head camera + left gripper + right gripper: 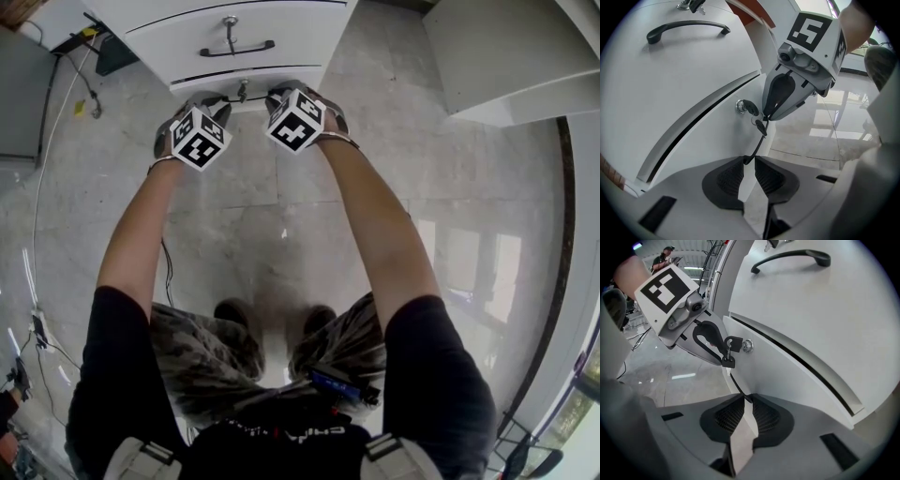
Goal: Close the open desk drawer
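Cable (86, 75) trails across the pale floor (281, 216), well left of the keyed lock (242, 89) on the white lower drawer (291, 77). That drawer sits at the foot of the desk unit. A dark slot shows along its top edge, under the upper drawer (291, 28) with its black bow handle (236, 47).

Just left of the lock, the left gripper (218, 103) reaches down to the drawer front. Its jaws are drawn together, with the tips pinching one end of a thin dark lower handle (757, 143) that runs under the key.

Just right of the lock, the right gripper (277, 96) meets the same handle from the other side. Its jaws are likewise closed, with the tips nipping the bar. The two marker cubes sit side by side, close but apart.

Far right of the lock stands another white cabinet (506, 56).
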Demonstrator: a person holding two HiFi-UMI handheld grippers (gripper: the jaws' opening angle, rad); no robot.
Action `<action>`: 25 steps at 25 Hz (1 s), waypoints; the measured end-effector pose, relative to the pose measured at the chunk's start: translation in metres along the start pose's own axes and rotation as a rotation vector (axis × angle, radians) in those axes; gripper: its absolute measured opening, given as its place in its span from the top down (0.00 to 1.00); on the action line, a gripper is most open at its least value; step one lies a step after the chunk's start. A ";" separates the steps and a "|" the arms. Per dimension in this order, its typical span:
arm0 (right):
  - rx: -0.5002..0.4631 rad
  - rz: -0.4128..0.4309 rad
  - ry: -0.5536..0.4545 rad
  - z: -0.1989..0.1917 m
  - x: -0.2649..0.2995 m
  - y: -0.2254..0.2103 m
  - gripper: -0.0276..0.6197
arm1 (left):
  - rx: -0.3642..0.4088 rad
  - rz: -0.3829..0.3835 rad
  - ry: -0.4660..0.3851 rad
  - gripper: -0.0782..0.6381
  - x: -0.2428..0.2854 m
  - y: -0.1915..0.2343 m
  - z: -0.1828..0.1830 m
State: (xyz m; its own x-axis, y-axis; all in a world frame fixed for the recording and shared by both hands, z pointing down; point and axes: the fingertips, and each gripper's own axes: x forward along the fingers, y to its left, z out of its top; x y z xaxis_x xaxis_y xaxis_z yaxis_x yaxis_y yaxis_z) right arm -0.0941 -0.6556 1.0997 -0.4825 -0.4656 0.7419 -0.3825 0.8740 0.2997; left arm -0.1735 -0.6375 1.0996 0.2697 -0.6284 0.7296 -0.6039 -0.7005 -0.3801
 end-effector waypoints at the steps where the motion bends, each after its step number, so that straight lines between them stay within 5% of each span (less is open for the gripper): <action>1: -0.004 0.001 0.003 0.000 0.001 -0.001 0.86 | 0.004 0.000 0.000 0.78 0.001 0.001 0.000; 10: -0.115 -0.047 0.045 0.002 0.006 -0.008 0.86 | 0.128 0.009 0.023 0.78 0.007 0.006 0.001; 18: -0.185 -0.060 0.063 0.003 0.011 -0.016 0.86 | 0.097 0.025 -0.004 0.79 0.009 0.017 0.003; 25: -0.151 -0.063 0.068 0.000 0.012 -0.016 0.86 | 0.089 0.016 0.001 0.79 0.010 0.016 0.003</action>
State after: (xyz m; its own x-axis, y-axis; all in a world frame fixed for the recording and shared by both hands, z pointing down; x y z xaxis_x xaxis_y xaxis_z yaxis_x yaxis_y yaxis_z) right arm -0.0934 -0.6747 1.1038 -0.4047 -0.5138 0.7565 -0.2851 0.8569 0.4295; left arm -0.1784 -0.6563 1.0996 0.2597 -0.6391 0.7239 -0.5387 -0.7180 -0.4407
